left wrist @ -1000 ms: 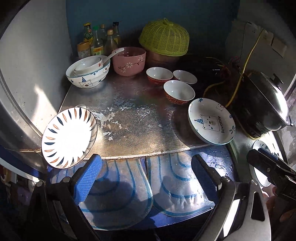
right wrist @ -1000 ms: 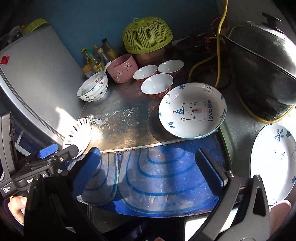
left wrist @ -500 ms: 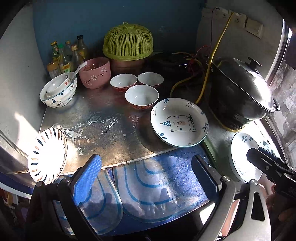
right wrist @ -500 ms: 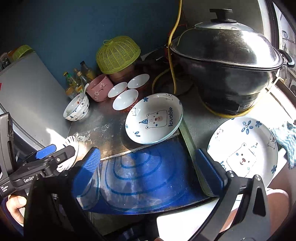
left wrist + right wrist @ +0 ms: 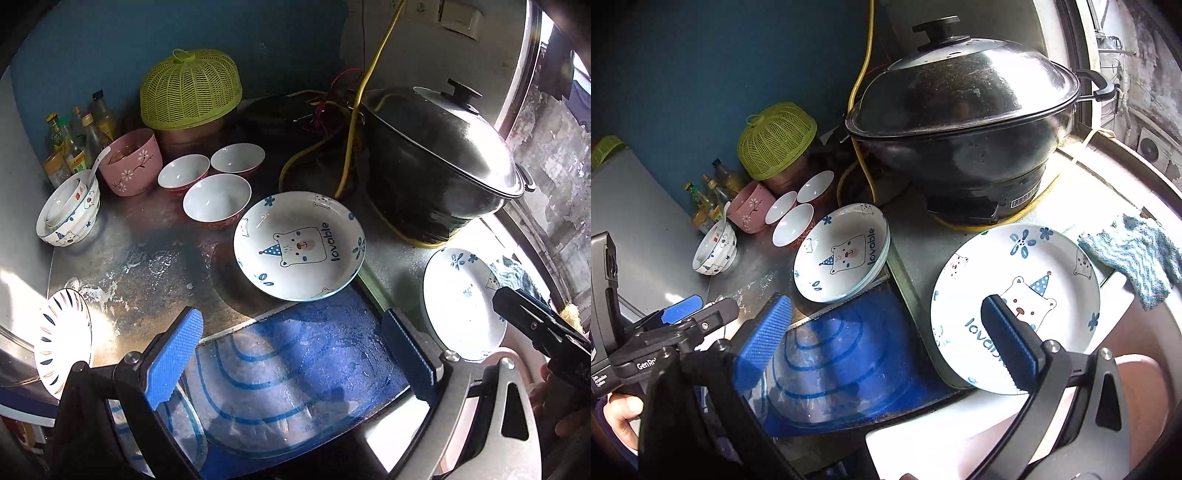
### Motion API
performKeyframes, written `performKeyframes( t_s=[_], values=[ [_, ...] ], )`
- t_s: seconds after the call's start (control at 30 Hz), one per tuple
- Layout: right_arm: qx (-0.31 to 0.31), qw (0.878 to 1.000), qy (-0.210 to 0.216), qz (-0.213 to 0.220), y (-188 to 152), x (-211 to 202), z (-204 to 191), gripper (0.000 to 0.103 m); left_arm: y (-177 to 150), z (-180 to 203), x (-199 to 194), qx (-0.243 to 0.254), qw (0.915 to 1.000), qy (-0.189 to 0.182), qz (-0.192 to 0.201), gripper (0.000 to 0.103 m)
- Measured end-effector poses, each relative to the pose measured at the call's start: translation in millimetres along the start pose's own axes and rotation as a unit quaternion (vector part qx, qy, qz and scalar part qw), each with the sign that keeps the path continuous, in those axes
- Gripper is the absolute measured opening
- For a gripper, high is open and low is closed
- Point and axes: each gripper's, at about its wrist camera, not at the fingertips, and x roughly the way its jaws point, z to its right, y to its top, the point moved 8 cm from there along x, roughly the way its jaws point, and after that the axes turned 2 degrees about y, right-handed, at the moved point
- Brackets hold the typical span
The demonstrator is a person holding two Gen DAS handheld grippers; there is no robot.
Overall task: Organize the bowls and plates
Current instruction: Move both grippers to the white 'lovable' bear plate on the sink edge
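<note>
On the counter (image 5: 147, 258) sit two bear plates (image 5: 300, 245) (image 5: 1015, 306) and three white bowls (image 5: 217, 201), both tongs (image 5: 291, 354) (image 5: 886, 339) open.

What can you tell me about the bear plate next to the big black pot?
The bear plate is round, white and glossy, likely ceramic, with a party-hat bear, blue flowers and the word "lovable". It lies flat and empty on the counter before the black pot, its near edge overhanging. The right gripper hovers open above it.

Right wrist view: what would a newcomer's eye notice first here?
First the big black wok with its domed lid, at the back against the wall. Next the flat bear plate in sunlight just before it, one blue finger of the open right hand-held gripper over it. To the left sits a deeper bear plate.
</note>
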Motion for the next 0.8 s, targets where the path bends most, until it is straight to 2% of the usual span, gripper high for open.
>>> performKeyframes(
  t_s=[0.43, 0.8],
  values=[
    [0.053, 0.997, -0.047, 0.026, -0.8, -30.5, 53.2, 0.103, 9.3, 56.5, 18.3, 0.04, 0.998, -0.047, -0.015, 0.098],
    [0.079, 0.994, -0.073, 0.026, -3.0, -38.4, 94.4, 0.103, 9.5, 89.1, 33.1, 0.056, 0.9958, -0.065, -0.029, 0.099]
  ],
)
